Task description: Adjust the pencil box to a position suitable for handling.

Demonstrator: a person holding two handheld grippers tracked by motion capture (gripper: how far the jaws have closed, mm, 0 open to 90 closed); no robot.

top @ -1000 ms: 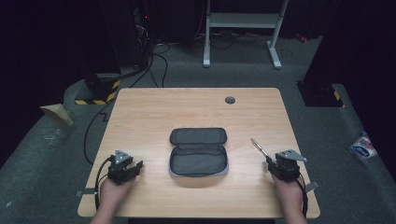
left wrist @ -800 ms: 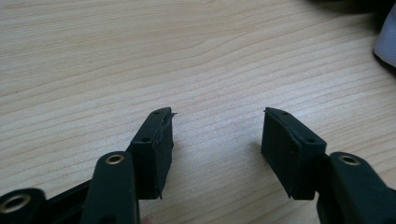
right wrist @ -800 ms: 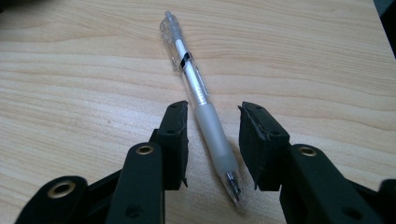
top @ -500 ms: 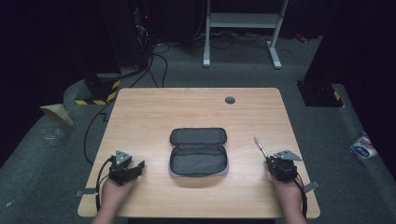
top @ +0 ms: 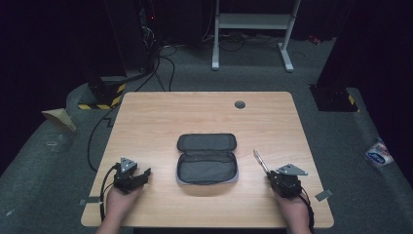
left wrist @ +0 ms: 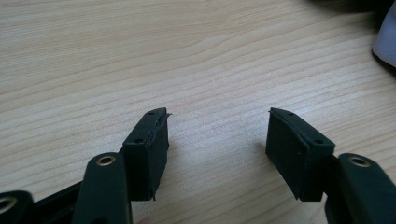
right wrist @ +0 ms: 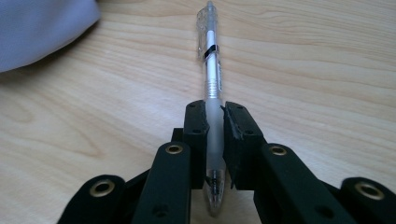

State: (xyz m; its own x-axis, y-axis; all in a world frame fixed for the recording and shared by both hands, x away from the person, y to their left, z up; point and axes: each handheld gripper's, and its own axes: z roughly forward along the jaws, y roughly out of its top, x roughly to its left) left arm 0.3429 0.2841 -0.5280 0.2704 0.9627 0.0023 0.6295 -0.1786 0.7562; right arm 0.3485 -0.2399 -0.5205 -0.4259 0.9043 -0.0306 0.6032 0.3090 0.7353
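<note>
A wooden table carries a dark grey zip case lying open near its middle, lid flap folded back toward the far side. A small dark grommet sits near the far edge.

The right gripper is near the front right of the table, held by the right hand. Its jaws are clamped on a clear pen, which lies lengthwise between them and sticks out forward, away from the person and slightly toward the case. In the high view the pen ends just beside the case's right edge, apart from it. In the right gripper view a corner of the case shows at upper left.

The left gripper is at the front left, held by the left hand, well apart from the case. Its jaws stand wide apart with nothing between them but bare wood just below. In the high view this gripper points right, toward the case.
</note>
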